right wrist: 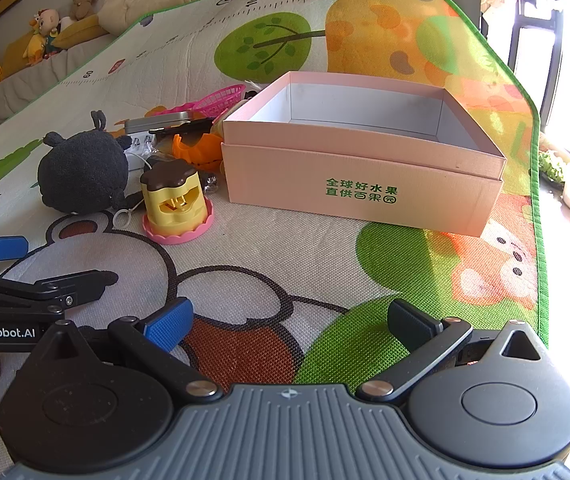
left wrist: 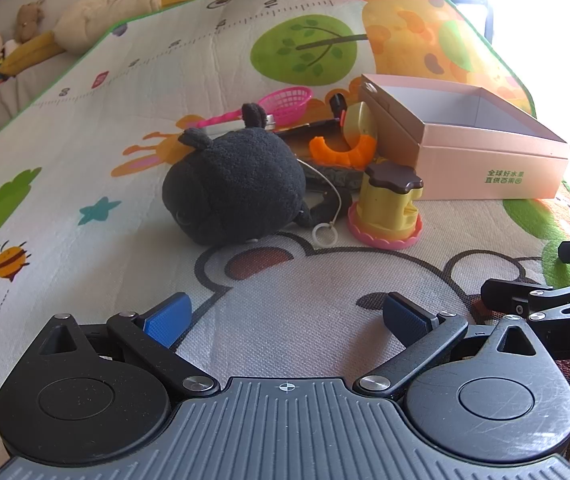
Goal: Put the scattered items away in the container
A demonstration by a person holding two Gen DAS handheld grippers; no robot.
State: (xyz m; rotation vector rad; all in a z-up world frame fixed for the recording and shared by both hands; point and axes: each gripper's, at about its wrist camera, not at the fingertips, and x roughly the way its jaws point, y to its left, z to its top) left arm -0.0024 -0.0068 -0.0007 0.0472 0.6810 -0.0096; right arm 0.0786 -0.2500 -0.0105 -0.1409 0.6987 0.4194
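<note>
Both grippers empty, fingers wide. Black plush (left wrist: 233, 188) straight ahead of left gripper (left wrist: 285, 320), slightly left, well apart. Pink box (right wrist: 361, 184) ahead of right gripper (right wrist: 289, 320). Left looks nearer plush.

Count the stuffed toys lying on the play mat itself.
1: the black plush toy, left of the yellow pudding toy. Others could hide in the pile behind it. The plush animals far back sit off the mat.
</note>
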